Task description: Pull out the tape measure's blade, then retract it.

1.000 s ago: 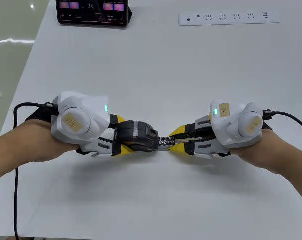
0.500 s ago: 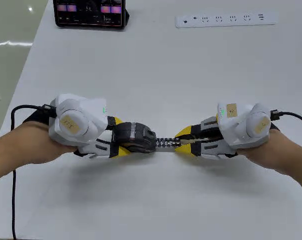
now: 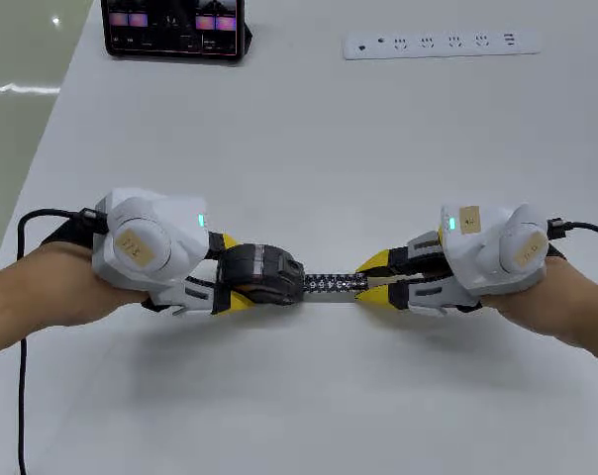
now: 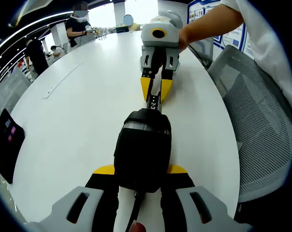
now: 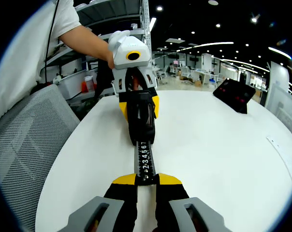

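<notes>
Sitting low over the white worktop (image 3: 309, 139), the dark grey tape measure (image 3: 262, 274) lies between the two grippers, near the front edge. I cannot tell whether its case touches the surface. The left gripper (image 3: 236, 272) has it by the case, its jaws pinching the body with one yellow tip against each side. From the mouth of the tape measure a short run of blade (image 3: 332, 284) stretches straight out to the right, flat and level. Its black face carries white numerals, and the right gripper view shows 2 through 7. The right gripper (image 3: 370, 282) is at the blade's free end, its jaws pressed together on the tip and pointing back at the tape measure.

A black cable (image 3: 22, 327) trails off to the left of the tape measure and down over the front edge. Well beyond the tape measure, towards the far edge, a dark tablet (image 3: 173, 22) with lit tiles stands to the left. A white power strip (image 3: 443, 44) lies flat to the right. Beside the worktop, in the left gripper view, stands a grey mesh chair (image 4: 252, 130).
</notes>
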Tool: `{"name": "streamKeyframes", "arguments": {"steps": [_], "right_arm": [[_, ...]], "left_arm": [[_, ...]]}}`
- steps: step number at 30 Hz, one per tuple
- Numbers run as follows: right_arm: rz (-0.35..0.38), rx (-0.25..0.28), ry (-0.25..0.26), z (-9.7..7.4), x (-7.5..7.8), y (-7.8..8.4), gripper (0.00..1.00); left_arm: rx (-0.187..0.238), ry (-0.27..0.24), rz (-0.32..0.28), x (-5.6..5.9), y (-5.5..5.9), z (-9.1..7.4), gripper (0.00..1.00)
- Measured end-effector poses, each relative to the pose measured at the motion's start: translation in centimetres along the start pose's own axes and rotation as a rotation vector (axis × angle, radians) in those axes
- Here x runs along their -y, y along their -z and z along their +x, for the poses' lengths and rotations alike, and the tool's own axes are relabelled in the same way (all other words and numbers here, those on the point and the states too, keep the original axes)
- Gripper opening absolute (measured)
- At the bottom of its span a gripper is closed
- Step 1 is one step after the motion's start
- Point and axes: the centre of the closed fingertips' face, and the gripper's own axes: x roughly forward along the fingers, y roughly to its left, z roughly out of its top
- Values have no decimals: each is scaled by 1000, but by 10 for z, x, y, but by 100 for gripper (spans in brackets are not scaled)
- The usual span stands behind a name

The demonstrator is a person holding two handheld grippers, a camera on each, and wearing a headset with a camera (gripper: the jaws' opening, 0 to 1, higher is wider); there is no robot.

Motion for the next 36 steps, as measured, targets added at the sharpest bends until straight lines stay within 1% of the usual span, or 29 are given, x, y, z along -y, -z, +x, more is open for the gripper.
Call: {"name": "streamKeyframes", "arguments": {"steps": [7, 13, 36], "right_arm": [[-3, -12, 8, -7, 0, 4, 10], [-5, -25, 18, -16, 3, 11, 10], [-11, -67, 43, -38, 6, 25, 9]], "left_arm": [[-1, 0, 0, 1, 0, 0, 28], [1, 0, 0, 1, -1, 0, 28], [-6, -2, 7, 1, -1, 0, 28]]}}
